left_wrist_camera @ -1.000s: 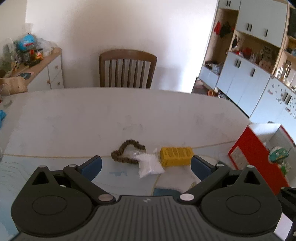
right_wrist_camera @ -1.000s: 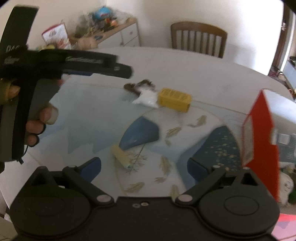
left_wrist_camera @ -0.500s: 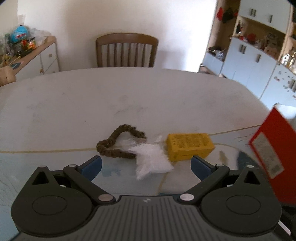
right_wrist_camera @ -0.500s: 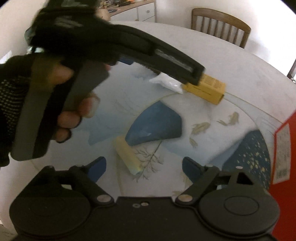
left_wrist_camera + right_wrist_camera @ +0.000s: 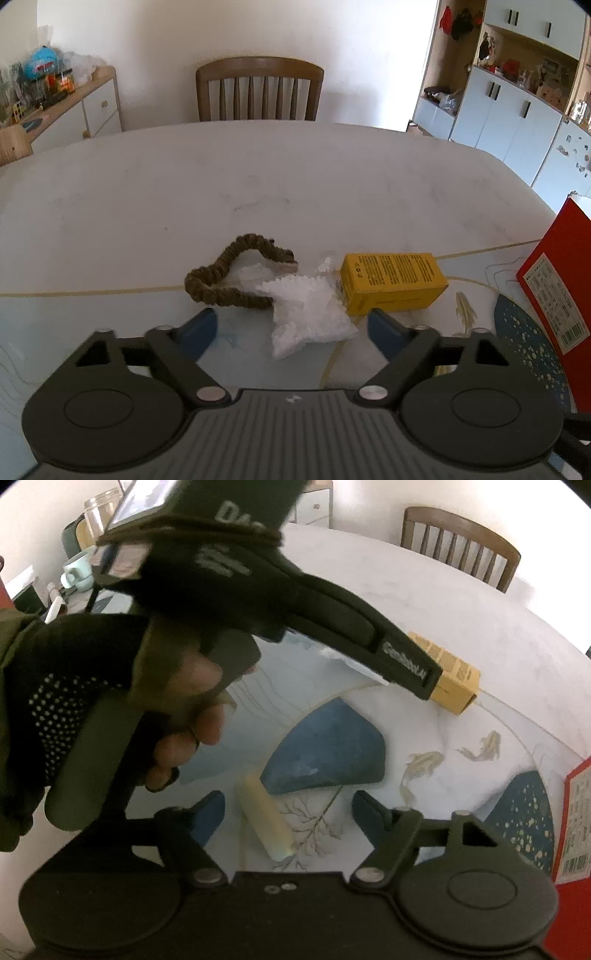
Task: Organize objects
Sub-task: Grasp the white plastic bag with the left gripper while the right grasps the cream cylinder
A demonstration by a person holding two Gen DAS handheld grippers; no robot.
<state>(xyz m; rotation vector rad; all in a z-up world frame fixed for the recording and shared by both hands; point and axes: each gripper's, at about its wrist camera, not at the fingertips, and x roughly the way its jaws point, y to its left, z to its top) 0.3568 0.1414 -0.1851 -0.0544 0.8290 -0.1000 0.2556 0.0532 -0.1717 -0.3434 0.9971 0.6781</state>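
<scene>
In the left wrist view a crumpled white plastic bag (image 5: 306,314) lies between the blue fingertips of my left gripper (image 5: 293,326), whose jaws are closing without touching it. A brown scrunchie (image 5: 229,278) lies just behind on the left, a yellow box (image 5: 391,282) on the right. In the right wrist view a pale yellow cylinder (image 5: 264,818) lies between the tips of my right gripper (image 5: 286,818); its jaws are closing and stand apart from it. The left gripper's black body (image 5: 295,602), held by a gloved hand (image 5: 110,701), crosses above and hides the bag; the yellow box (image 5: 456,681) shows beyond.
A red carton (image 5: 554,288) stands at the table's right edge. The patterned tablecloth (image 5: 332,753) covers the near half of the round table (image 5: 258,177). A wooden chair (image 5: 258,90) stands at the far side; a cluttered sideboard (image 5: 59,107) at left, white cupboards (image 5: 517,110) at right.
Both grippers have come down and closer to the table. The left one now brackets the white bag, the right one the yellow cylinder. Both pairs of jaws have narrowed.
</scene>
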